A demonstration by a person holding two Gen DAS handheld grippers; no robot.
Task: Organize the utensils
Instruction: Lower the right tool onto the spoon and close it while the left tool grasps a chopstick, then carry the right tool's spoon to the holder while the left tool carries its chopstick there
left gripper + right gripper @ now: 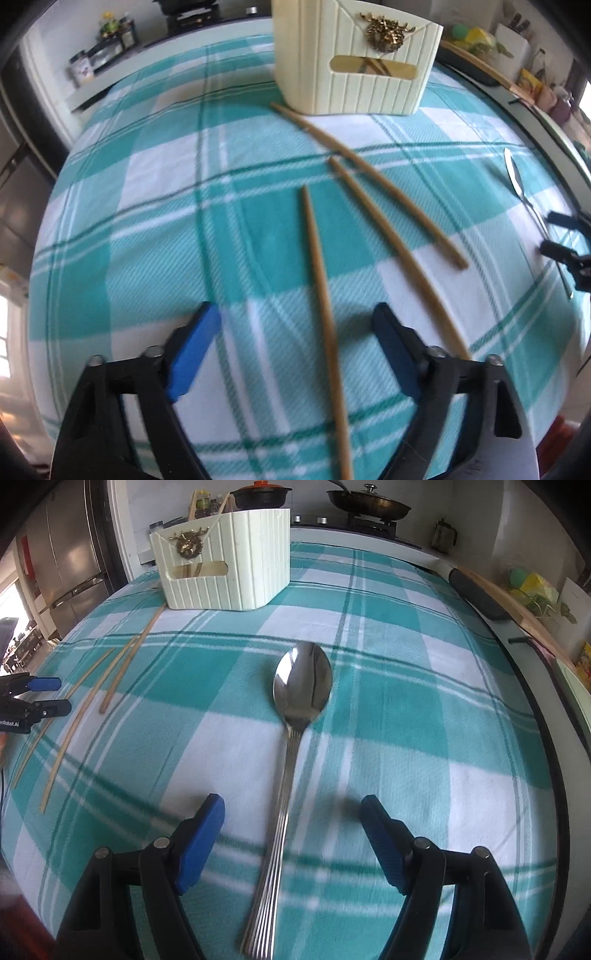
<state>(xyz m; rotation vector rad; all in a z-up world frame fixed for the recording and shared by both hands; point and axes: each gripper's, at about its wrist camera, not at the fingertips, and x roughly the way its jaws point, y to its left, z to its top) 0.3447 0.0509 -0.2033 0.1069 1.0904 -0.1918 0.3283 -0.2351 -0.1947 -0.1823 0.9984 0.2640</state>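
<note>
The cream holder (354, 59) at the top centre of the left view already shows a few sticks through its window, but three chopsticks (384, 236) and the spoon (295, 738) lie loose on the checked counter (147, 221), so most of the sorting looks undone. The left claw (295, 332) is spread wide astride the nearest chopstick (321, 295) at lower centre, gripping nothing, and the right claw (291, 823) gapes empty around the spoon's handle.

The nearest chopstick (325, 332) runs out of the bottom edge. The holder (351, 62) is cut at the top, and its walls hide the contents, except through the slot.
</note>
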